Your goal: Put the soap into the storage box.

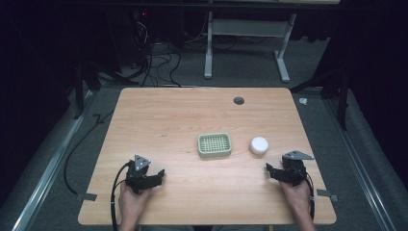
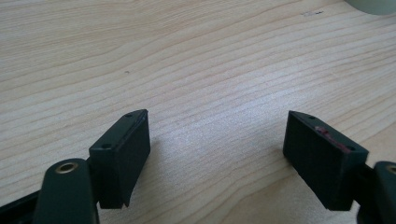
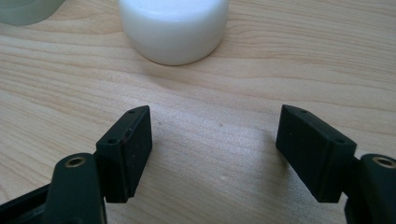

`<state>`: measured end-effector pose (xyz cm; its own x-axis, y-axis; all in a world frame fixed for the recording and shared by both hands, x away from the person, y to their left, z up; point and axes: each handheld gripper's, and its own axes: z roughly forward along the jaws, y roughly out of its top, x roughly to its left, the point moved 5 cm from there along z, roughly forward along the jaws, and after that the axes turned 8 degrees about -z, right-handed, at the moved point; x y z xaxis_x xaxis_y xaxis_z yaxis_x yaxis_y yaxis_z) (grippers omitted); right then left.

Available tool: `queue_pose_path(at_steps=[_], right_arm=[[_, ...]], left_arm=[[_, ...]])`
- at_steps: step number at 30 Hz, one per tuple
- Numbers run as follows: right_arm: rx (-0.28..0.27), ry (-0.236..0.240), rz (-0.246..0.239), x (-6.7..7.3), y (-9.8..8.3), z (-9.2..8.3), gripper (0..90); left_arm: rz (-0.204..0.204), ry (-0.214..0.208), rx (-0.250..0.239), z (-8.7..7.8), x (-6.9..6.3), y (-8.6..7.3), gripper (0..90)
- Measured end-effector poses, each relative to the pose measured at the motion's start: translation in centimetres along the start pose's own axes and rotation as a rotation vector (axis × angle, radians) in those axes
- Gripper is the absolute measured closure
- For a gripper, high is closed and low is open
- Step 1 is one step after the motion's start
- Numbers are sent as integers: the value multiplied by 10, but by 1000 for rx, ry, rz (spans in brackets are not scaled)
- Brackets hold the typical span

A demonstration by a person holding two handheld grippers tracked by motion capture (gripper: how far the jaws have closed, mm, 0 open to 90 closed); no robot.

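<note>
A pale green slotted soap dish lies near the middle of the wooden table. To its right sits a round white soap, which looms close ahead in the right gripper view. My left gripper rests at the front left, held by a hand, jaws wide apart with bare wood between them. At the front right, my right gripper is open too, a short way short of the soap. A corner of the green dish peeks in at the top left of the right gripper view.
A dark round cable hole sits near the table's far edge. Beyond the table stand a white desk frame and tangled cables on the floor. Metal rails run along both sides.
</note>
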<state>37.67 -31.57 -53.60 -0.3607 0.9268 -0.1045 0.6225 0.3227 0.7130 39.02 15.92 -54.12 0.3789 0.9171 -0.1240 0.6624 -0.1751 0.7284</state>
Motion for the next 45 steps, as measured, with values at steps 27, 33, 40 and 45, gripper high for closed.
queue_pose_path(at_steps=[27, 33, 40, 45], right_arm=[[-55, 29, 16, 3, 9, -10, 264], [-76, 45, 9, 7, 17, -13, 262], [-83, 60, 6, 10, 25, -13, 259], [-88, 79, 3, 15, 37, -10, 242]], left_arm=[[1, 0, 0, 0, 0, 0, 234], [1, 0, 1, 0, 0, 0, 235], [3, -1, 3, 0, 0, 0, 234], [3, -1, 3, 0, 0, 0, 235]])
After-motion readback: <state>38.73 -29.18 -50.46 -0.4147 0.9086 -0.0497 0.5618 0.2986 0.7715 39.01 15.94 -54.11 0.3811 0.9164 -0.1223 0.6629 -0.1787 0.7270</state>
